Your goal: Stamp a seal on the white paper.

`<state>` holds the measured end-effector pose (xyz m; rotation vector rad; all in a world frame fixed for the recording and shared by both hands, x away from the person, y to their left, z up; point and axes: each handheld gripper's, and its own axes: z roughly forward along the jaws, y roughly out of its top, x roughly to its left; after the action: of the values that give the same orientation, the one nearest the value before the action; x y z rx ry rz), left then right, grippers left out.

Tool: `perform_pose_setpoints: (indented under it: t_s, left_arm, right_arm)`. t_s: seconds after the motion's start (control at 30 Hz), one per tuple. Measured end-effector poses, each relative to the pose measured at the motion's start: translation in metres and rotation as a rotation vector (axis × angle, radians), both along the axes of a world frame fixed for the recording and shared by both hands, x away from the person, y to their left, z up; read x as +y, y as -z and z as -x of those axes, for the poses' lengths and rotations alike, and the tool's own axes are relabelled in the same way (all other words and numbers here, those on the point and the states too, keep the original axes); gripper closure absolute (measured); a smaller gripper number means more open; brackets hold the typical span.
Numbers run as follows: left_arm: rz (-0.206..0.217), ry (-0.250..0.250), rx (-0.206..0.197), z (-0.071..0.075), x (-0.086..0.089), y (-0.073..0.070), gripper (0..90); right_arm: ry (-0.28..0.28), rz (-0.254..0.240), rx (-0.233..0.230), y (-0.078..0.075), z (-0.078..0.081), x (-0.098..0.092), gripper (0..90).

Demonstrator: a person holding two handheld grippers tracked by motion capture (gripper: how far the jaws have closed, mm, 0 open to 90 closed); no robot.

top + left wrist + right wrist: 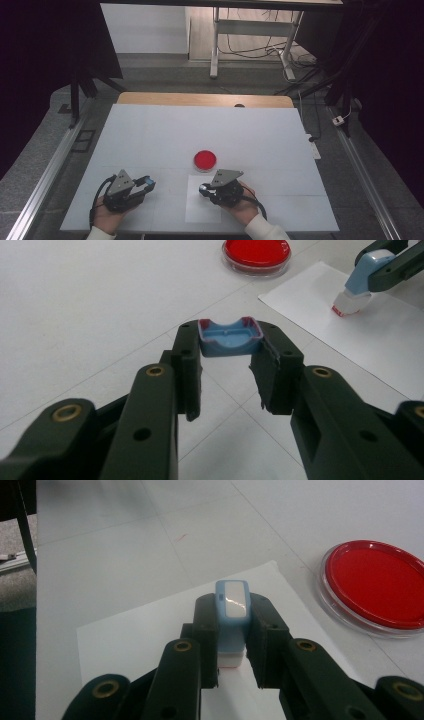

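Left gripper view shows the left gripper (pixel 227 357) clamping the stamp's blue cap (pixel 230 336), freeing the right gripper (pixel 231 630) to press the clenched stamp (pixel 231 611) onto the white paper (pixel 150 630) beside the red ink pad (pixel 372 582).

The stamp's (pixel 231 625) underside is hidden by jaws.

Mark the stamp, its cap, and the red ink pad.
stamp (pixel 231 611): right gripper view, blue body top.
cap (pixel 229 337): left gripper view, blue inside.
red ink pad (pixel 205 159): high view, red centre.
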<state>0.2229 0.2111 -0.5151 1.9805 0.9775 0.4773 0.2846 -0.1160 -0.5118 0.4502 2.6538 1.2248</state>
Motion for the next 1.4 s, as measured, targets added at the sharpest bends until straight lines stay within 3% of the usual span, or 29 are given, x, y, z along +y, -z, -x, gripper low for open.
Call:
perform_pose_setpoints:
  t_s: [0.8, 1.03, 1.4]
  left_arm:
    - [0.0, 0.002, 0.001, -0.0005, 0.0007, 0.0002, 65.1]
    - [0.0, 0.0, 0.001, -0.0003, 0.0014, 0.0001, 65.0]
    - [-0.001, 0.0, 0.002, -0.0001, 0.0012, 0.0001, 65.1]
  right_arm:
    - [0.011, 0.007, 0.019, -0.0009, -0.0013, 0.0004, 75.4]
    - [0.027, 0.023, 0.043, -0.0025, -0.002, 0.0016, 75.6]
    - [0.019, 0.075, 0.034, -0.0018, -0.0018, 0.0046, 75.9]
